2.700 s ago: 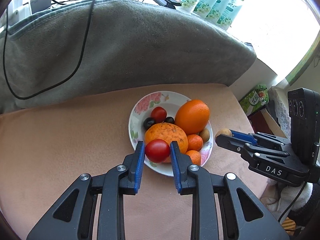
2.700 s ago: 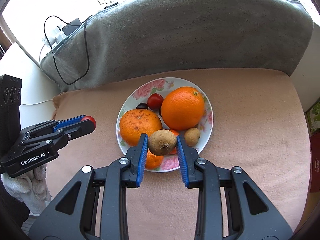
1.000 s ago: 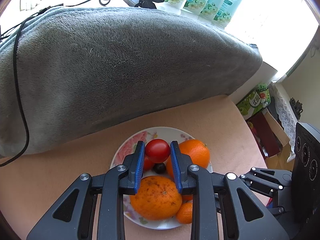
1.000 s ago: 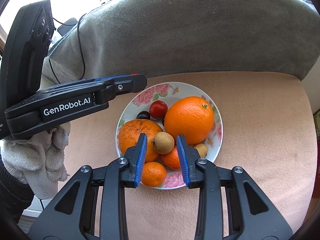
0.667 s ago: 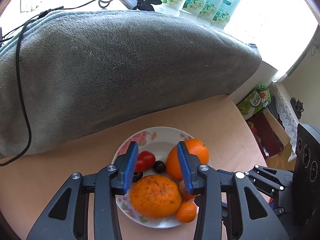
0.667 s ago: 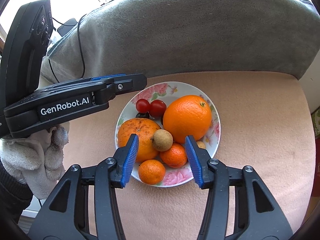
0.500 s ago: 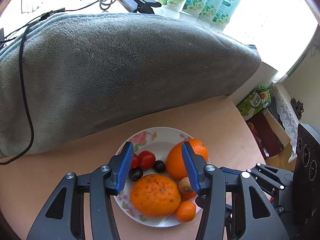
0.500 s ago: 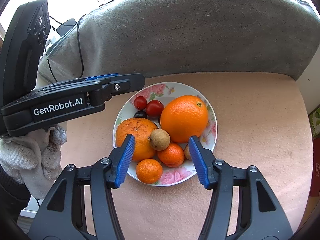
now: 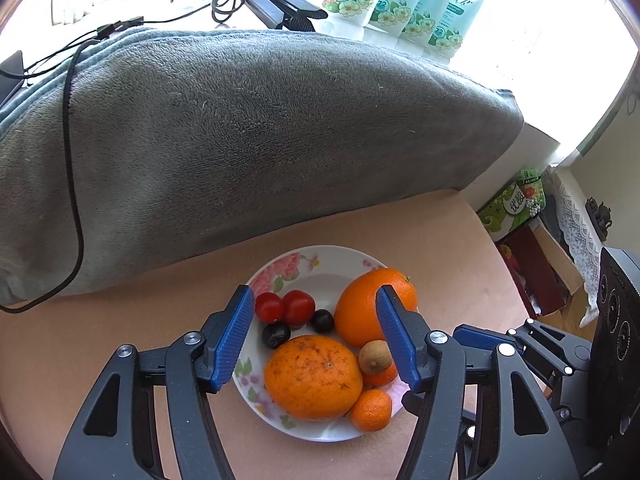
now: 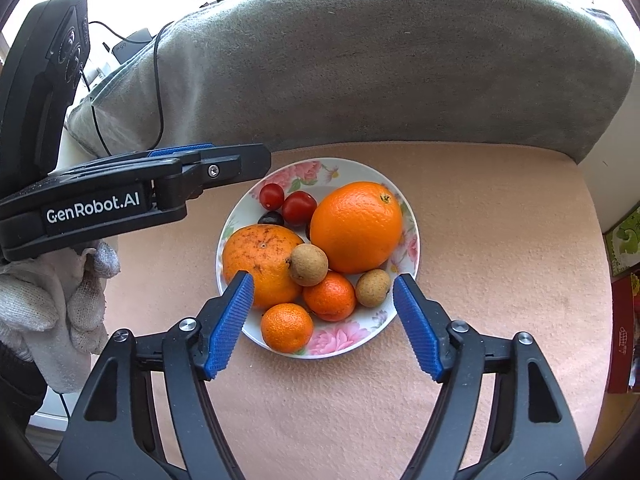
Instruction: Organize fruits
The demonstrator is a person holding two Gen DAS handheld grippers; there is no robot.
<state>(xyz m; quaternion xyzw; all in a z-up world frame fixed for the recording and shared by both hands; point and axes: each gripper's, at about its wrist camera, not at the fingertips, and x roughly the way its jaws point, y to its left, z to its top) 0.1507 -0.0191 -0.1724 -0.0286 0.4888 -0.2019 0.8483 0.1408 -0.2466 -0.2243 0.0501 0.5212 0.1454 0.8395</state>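
Note:
A floral plate on the peach cushion holds a big orange, a speckled orange, two red tomatoes, dark cherries, mandarins and a brown longan. My left gripper hovers over the plate, its jaws opening, with nothing pressed between the pads. My right gripper hangs over the plate's near side, its jaws also opening. The longan rests free between the two oranges. The left gripper reaches in from the left there.
A grey plush cushion with a black cable rises right behind the plate. A white-gloved hand holds the left tool. Boxes and packets sit beyond the seat's right edge.
Both grippers have opened. The left one let go of a red tomato, which now lies on the plate beside the other tomato. The right one released the longan onto the fruit pile.

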